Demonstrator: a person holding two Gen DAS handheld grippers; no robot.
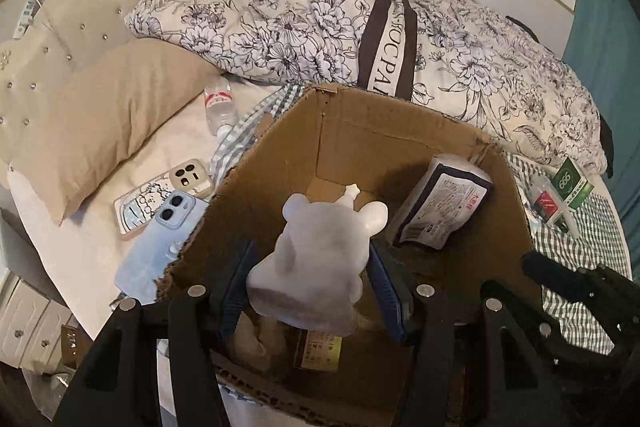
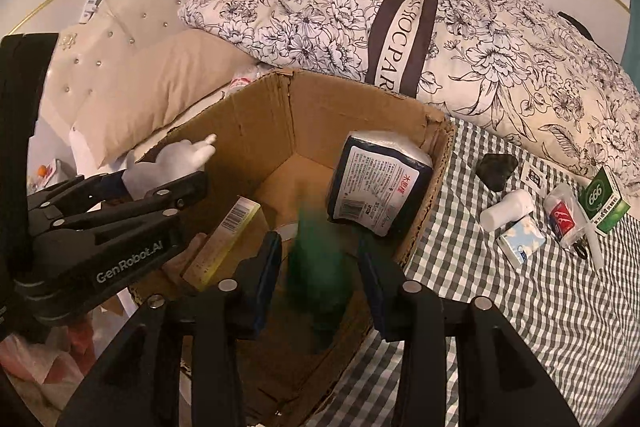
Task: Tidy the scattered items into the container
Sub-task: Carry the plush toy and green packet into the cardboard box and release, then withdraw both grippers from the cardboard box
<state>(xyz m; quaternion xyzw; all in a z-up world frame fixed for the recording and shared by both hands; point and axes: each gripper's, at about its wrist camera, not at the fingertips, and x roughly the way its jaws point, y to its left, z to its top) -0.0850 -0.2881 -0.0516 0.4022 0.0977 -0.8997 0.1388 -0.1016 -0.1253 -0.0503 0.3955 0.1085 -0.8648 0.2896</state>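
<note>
The cardboard box (image 1: 400,143) on the bed holds a flat yellow-edged carton (image 2: 228,239) at left and a wrapped tissue pack (image 1: 440,203) against its right wall. The left gripper (image 1: 312,275), angled down over the box, has its jaws apart around a white bear figure (image 1: 320,259). The right gripper (image 2: 320,247), likewise angled, stands apart beside a blurred green item (image 2: 318,267).
</note>
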